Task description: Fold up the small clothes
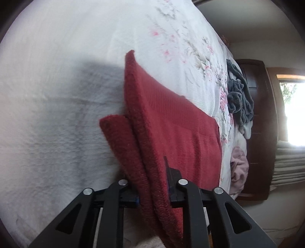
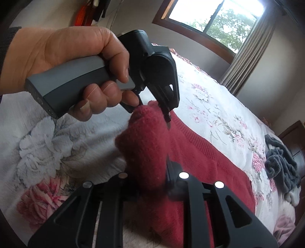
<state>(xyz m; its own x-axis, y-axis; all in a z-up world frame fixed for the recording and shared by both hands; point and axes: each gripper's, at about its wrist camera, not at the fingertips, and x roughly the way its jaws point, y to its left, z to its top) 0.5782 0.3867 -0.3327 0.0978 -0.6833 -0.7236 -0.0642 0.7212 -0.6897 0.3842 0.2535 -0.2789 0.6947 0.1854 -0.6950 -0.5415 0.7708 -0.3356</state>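
The left gripper [image 1: 154, 192] is clamped on a folded edge of the red sweater [image 1: 171, 129], lifting it off the bed [image 1: 57, 95]. The right gripper [image 2: 152, 183] likewise pinches a bunched fold of it. A grey garment [image 2: 282, 166] lies near the bed's far edge.

Floral bedspread [image 2: 219, 106], window [image 2: 215, 17], curtain [image 2: 253, 47], dark wardrobe [image 1: 257, 91].
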